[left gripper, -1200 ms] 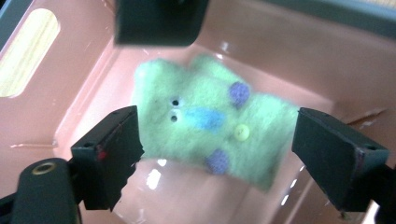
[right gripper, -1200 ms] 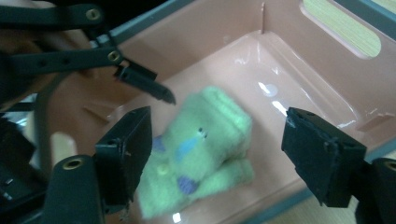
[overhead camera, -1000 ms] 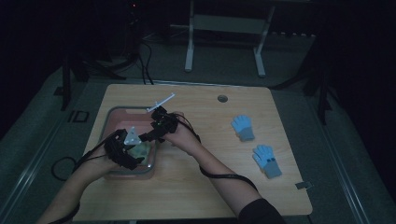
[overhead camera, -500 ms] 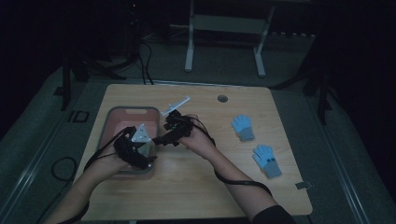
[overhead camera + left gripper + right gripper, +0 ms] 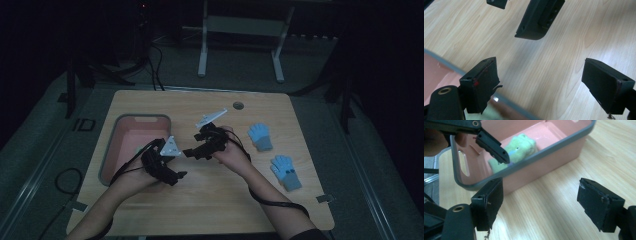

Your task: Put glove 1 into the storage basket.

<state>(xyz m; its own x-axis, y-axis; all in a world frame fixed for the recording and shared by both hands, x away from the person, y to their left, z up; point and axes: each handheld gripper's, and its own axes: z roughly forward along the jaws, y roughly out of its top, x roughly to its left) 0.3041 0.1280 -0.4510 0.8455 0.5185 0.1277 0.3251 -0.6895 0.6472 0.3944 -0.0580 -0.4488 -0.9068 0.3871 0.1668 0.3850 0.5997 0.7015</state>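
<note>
A pink bin (image 5: 131,131) with a grey rim stands at the table's left. In the right gripper view a pale green fuzzy item (image 5: 517,150), perhaps a glove, lies inside the bin (image 5: 554,157). Two blue gloves (image 5: 260,136) (image 5: 286,171) lie flat on the wood at the right. My left gripper (image 5: 175,176) hovers just right of the bin, open, with bare wood between its jaws (image 5: 541,75). My right gripper (image 5: 191,152) hangs beside it over the table's middle, open and holding nothing (image 5: 542,195), pointing back at the bin.
The wooden table (image 5: 210,200) has a round hole (image 5: 238,106) near its far edge. Cables trail from both grippers across the front. Dark floor and a metal stand (image 5: 240,30) lie beyond the table.
Both hands have moved right, from over the bin to the wood beside it. Both pairs of jaws stay open with nothing in them.
</note>
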